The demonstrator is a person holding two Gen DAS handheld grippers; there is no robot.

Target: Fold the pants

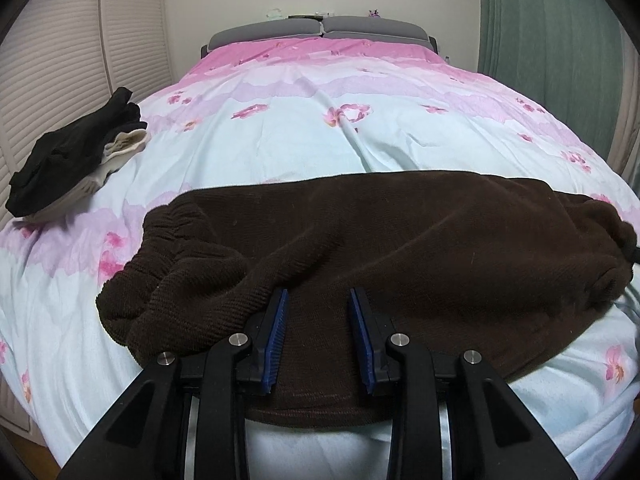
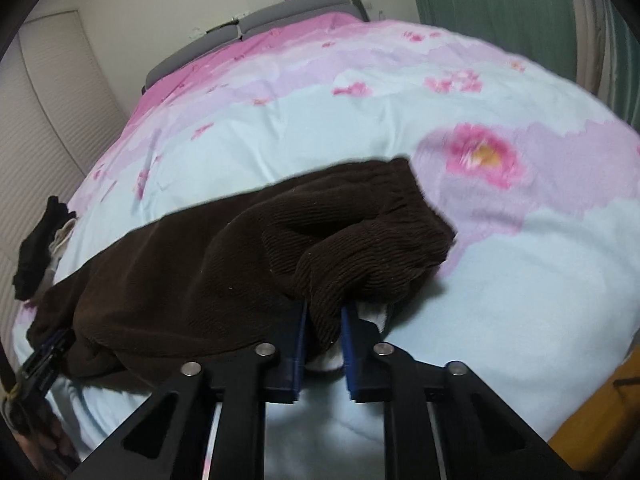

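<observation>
Dark brown corduroy pants (image 1: 400, 236) lie across the near part of the bed, bunched at the left end. My left gripper (image 1: 318, 296) is open just above the near edge of the pants, its blue pads apart, holding nothing. In the right wrist view the pants (image 2: 200, 272) stretch to the left, with a ribbed end bunched in the middle. My right gripper (image 2: 324, 312) is shut on a fold of this ribbed end, with brown cloth pinched between the blue pads. The left gripper shows at the far left of that view (image 2: 44, 356).
The bed has a light blue and pink flowered cover (image 1: 320, 128). A pile of black and white clothes (image 1: 76, 160) lies at the bed's left edge. A grey headboard (image 1: 320, 32), louvred doors at the left and green curtains (image 1: 540, 40) at the right surround the bed.
</observation>
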